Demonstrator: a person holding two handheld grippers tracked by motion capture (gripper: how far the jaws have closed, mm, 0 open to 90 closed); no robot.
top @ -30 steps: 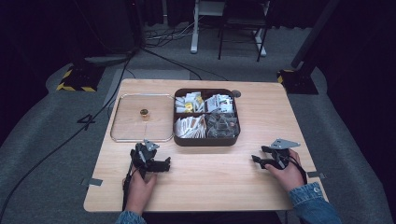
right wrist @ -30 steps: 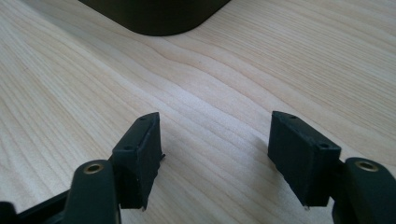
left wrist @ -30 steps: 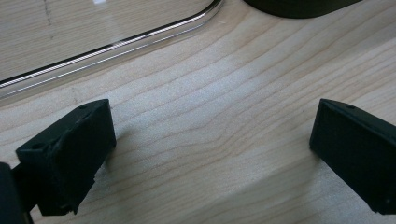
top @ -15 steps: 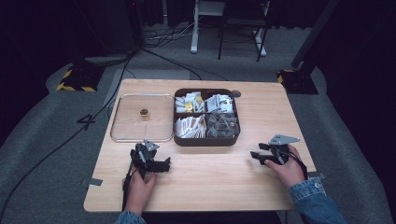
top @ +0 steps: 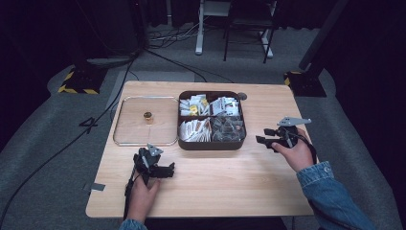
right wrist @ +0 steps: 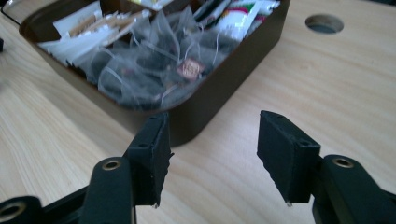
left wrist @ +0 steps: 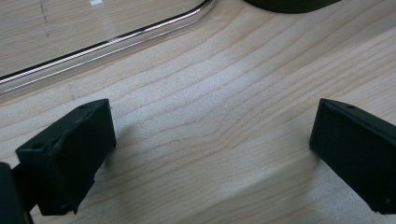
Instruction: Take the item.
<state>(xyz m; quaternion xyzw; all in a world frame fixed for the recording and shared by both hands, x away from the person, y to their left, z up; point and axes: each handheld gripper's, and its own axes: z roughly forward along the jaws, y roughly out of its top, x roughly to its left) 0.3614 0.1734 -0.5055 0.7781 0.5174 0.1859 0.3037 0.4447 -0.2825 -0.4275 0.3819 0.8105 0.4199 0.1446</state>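
Right hand-held gripper [right wrist: 212, 158] faces teabag-filled box [right wrist: 219, 93].

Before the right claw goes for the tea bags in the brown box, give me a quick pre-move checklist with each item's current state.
1. Right claw empty, jaws apart, though they have just been closing: ok.
2. Right claw faces the box corner by the tea bags: ok.
3. Box uncovered, lid lying flat beside it: ok.
4. Left claw open, empty, low over the table, out of the way: ok.
5. Which bag lies loose enough to grab alone: cannot tell.
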